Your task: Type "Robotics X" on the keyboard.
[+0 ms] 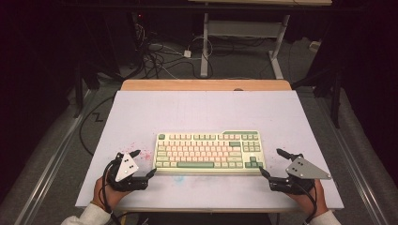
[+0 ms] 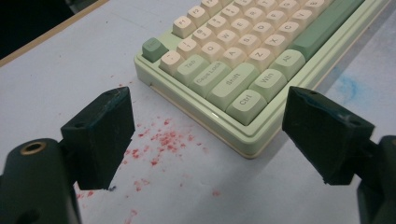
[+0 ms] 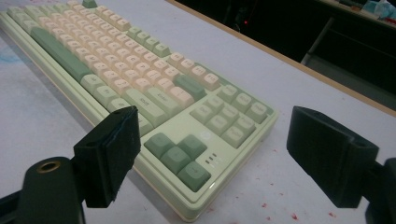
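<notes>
The left hand-held gripper (image 1: 144,163) rests on the white surface (image 1: 197,110) just beside the keyboard's (image 1: 209,151) near left corner, jaws spread wide with nothing between them; in the left gripper view that corner sits ahead of the gap, apart from both pads. Red specks (image 2: 161,140) mark the surface in front of this gripper, and a faint blue smear (image 2: 348,86) lies along the keyboard's front edge. The keyboard, pale green with cream and green keycaps, lies flat near the middle of the surface, long side toward the person. Legible legends in the left gripper view include Tab, Caps Lock, Shift, Ctrl, Win and Alt, plus letter keys such as Q, W, A, S, Z; no brand mark can be read. The right hand-held gripper (image 1: 273,165) mirrors the left at the near right corner, jaws likewise open and empty; in the right gripper view the arrow-key cluster (image 3: 180,158) and the corner lie between the jaw lines but untouched. Judged from this symmetric placement, the step in hand is the approach to a two-handed grasp of the keyboard by its ends. The next move calls for advancing each gripper until an end edge enters its gap, then closing both evenly so the keyboard does not skew or slide.
</notes>
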`<state>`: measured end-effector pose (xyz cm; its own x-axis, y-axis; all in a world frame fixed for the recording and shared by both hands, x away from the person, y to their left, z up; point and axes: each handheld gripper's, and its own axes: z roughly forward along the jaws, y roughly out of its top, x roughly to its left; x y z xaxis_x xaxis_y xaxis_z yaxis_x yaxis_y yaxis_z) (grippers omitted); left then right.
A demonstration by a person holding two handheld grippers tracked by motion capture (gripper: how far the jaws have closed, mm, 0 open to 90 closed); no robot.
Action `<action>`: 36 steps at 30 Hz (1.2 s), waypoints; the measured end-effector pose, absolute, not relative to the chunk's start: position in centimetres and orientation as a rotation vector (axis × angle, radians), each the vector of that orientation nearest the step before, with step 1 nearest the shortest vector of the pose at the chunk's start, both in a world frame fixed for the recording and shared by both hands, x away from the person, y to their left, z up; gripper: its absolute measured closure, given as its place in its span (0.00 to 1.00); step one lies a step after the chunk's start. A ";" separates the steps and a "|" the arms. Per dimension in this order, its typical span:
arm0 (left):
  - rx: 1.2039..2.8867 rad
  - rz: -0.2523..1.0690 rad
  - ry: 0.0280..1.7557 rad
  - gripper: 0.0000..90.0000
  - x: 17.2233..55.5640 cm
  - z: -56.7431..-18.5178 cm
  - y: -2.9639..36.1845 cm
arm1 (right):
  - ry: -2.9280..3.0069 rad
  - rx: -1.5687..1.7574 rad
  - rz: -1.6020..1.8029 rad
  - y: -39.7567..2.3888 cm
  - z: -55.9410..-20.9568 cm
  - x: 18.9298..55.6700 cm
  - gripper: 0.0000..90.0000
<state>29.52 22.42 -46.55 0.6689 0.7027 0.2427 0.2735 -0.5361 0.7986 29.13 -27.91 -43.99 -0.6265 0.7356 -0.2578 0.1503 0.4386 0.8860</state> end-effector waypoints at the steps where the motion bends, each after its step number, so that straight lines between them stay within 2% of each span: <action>1: 2.117 0.718 0.749 0.18 29.6 -46.6 22.3 | 2.050 0.738 1.172 -28.0 -44.0 29.2 0.20; 6: 2.127 0.697 0.753 0.18 29.7 -46.6 22.0 | 2.052 0.745 1.176 -28.2 -43.8 29.1 0.21; 9: 2.133 0.705 0.748 0.18 29.7 -46.6 22.1 | 2.052 0.742 1.174 -28.2 -43.7 29.1 0.25; 10: 2.124 0.703 0.753 0.18 29.7 -46.5 22.2 | 2.053 0.742 1.180 -28.2 -43.6 29.1 0.29; 13: 2.118 0.709 0.755 0.18 29.6 -46.3 22.4 | 2.081 0.714 1.196 -27.9 -43.0 29.3 0.58; 14: 2.119 0.709 0.753 0.18 29.5 -46.4 22.4 | 2.081 0.714 1.196 -27.9 -43.0 29.3 0.58; 15: 2.120 0.706 0.755 0.18 29.5 -46.4 22.4 | 2.085 0.693 1.209 -27.7 -42.7 29.3 0.68; 19: 2.117 0.707 0.757 0.18 29.4 -46.3 22.5 | 2.111 0.705 1.210 -27.2 -42.1 30.1 0.88; 20: 2.119 0.711 0.758 0.18 29.4 -46.3 22.5 | 2.111 0.705 1.210 -27.2 -42.1 30.1 0.88; 22: 2.120 0.713 0.762 0.18 29.4 -46.2 22.6 | 2.134 0.695 1.196 -26.6 -41.8 30.6 0.98; 36: 2.138 0.694 0.767 0.18 29.6 -46.4 22.5 | 2.266 0.656 1.119 -22.9 -42.8 32.6 1.00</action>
<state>29.59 22.50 -46.35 0.6735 0.7030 0.2286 0.2977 -0.5410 0.7865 32.59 -22.92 -42.79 -0.7450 0.6228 -0.2387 0.1890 0.5403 0.8200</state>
